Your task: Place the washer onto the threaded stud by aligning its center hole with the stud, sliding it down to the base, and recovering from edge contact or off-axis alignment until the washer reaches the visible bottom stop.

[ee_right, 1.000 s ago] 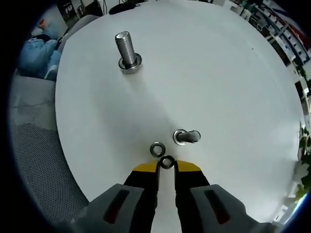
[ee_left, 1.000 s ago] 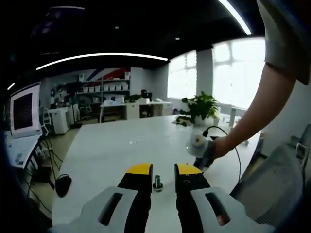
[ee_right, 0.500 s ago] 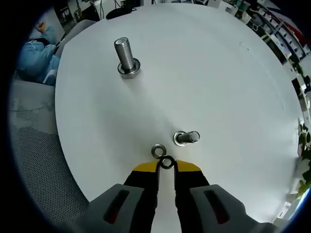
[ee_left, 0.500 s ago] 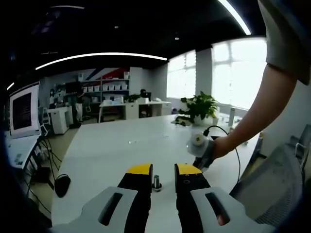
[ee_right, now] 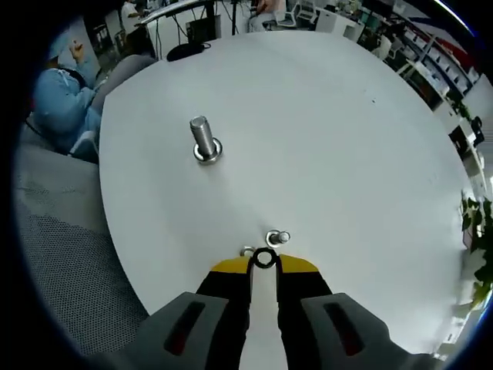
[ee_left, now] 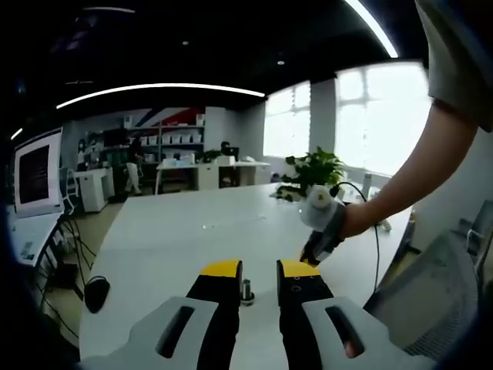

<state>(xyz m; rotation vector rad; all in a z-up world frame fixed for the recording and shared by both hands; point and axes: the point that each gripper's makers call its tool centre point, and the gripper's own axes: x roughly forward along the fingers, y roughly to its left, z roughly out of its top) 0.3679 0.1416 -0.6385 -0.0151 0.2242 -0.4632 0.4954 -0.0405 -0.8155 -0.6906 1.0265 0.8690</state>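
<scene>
I see the small dark metal ring washer [ee_right: 265, 259] clamped between my right gripper's [ee_right: 264, 264] yellow tips, above the white round table [ee_right: 323, 139]. An upright threaded steel stud [ee_right: 204, 139] stands at eleven o'clock, well apart. My left gripper [ee_left: 259, 269] straddles a second upright stud [ee_left: 247, 290], jaws parted, not touching it.

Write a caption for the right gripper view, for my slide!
Yellow-tipped right gripper holds a small metal ring washer above a round white table with two upright threaded steel studs.
</scene>
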